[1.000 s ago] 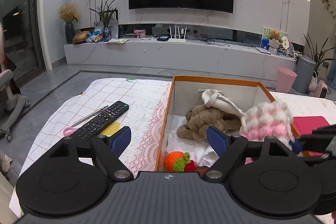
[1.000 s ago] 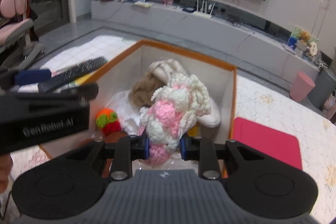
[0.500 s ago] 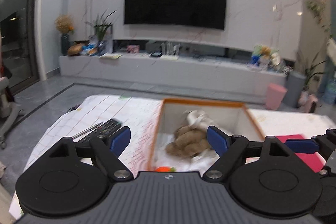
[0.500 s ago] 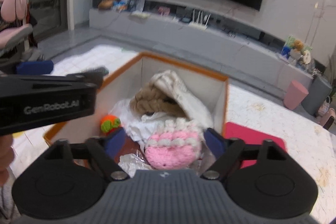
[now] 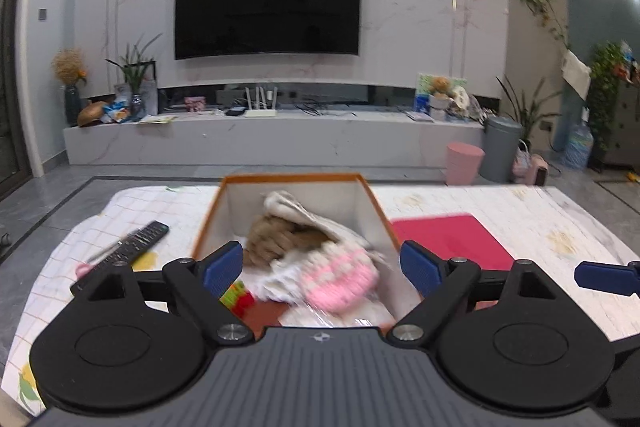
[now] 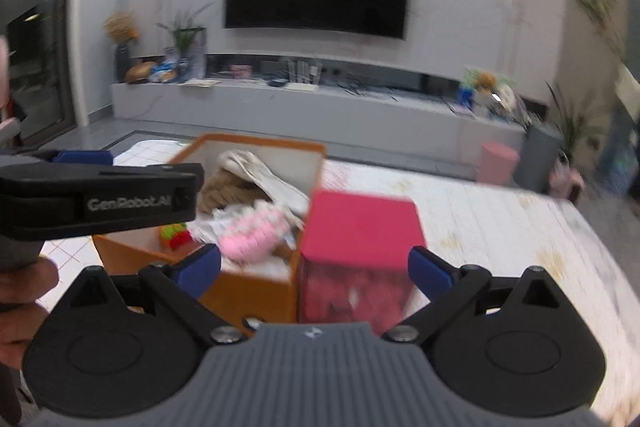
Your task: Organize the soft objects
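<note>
An orange-rimmed box (image 5: 292, 178) (image 6: 256, 285) stands on the table. In it lie a pink and white crocheted toy (image 5: 340, 277) (image 6: 252, 233), a brown plush (image 5: 272, 237) (image 6: 218, 191), a cream cloth (image 5: 296, 211) (image 6: 260, 173) and a small orange and green toy (image 5: 238, 297) (image 6: 174, 235). My left gripper (image 5: 322, 267) is open and empty, just in front of the box. My right gripper (image 6: 314, 265) is open and empty, above the box's near right corner and a red lid (image 6: 360, 231) (image 5: 448, 239).
A black remote (image 5: 128, 247) and a pen (image 5: 102, 251) lie on the checked tablecloth (image 5: 60, 291) left of the box. A long TV bench (image 5: 276, 139), a pink stool (image 5: 464, 163) and a grey bin (image 5: 500, 147) stand beyond the table.
My right gripper opened and dropped the pink and white toy into the box, then pulled back to the right. My left gripper rose and drew back a little.
</note>
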{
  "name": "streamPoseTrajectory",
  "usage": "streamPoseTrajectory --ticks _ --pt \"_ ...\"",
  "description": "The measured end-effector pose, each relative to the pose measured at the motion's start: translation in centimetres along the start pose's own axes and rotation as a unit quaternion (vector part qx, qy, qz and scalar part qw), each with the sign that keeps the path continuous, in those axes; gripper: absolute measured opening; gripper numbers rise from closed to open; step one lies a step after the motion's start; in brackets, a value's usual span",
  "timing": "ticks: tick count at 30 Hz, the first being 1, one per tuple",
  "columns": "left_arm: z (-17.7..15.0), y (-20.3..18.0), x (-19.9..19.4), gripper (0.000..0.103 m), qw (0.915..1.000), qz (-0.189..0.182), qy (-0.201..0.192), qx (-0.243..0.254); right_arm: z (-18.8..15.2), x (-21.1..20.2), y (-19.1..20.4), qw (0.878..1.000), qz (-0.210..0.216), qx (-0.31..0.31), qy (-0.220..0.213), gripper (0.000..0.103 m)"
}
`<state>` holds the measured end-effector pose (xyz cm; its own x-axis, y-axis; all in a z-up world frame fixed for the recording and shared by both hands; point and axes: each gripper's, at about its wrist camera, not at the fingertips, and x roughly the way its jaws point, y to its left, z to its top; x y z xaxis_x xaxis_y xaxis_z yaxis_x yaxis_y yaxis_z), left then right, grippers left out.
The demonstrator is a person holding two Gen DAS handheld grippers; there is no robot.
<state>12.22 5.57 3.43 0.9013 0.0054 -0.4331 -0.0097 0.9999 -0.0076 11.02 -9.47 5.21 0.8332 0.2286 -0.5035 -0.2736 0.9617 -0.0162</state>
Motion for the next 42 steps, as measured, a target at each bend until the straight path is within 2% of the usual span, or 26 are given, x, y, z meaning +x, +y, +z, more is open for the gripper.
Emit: streamPoseTrajectory --ticks 8,12,18,26,32,42 --pt "-3.4 -2.9 -1.3 0.103 0.9991 -0.02 0.012 0.034 -4.0 -1.7 -2.3 0.999 -0.018 0.048 -0.004 0.098" --pt "-4.4 -4.2 -1.8 0.103 0.9982 -0.02 0.001 0.056 -5.6 -1.5 -3.2 0.998 -0.03 0.051 -0.006 0.098" --pt "-4.8 -5.4 -1.9 0.103 0.9982 -0.029 0.006 0.051 -6.3 -1.5 -4.9 0.997 -0.035 0.062 -0.015 0.098" --pt "-5.7 -7.1 -1.5 0.103 0.9982 -0.018 0.021 0.053 -7.8 -1.0 -6.3 0.996 -0.036 0.076 0.013 0.098" --pt "-5.8 -7.4 -1.4 0.103 0.9982 -0.023 0.03 0.046 -8.2 -1.0 -6.8 0.995 -0.04 0.085 0.016 0.097" --pt "-6.0 -7.9 -1.6 0.103 0.9979 -0.008 0.025 0.059 -8.4 -0.9 -6.7 0.996 -0.041 0.081 0.02 0.097"
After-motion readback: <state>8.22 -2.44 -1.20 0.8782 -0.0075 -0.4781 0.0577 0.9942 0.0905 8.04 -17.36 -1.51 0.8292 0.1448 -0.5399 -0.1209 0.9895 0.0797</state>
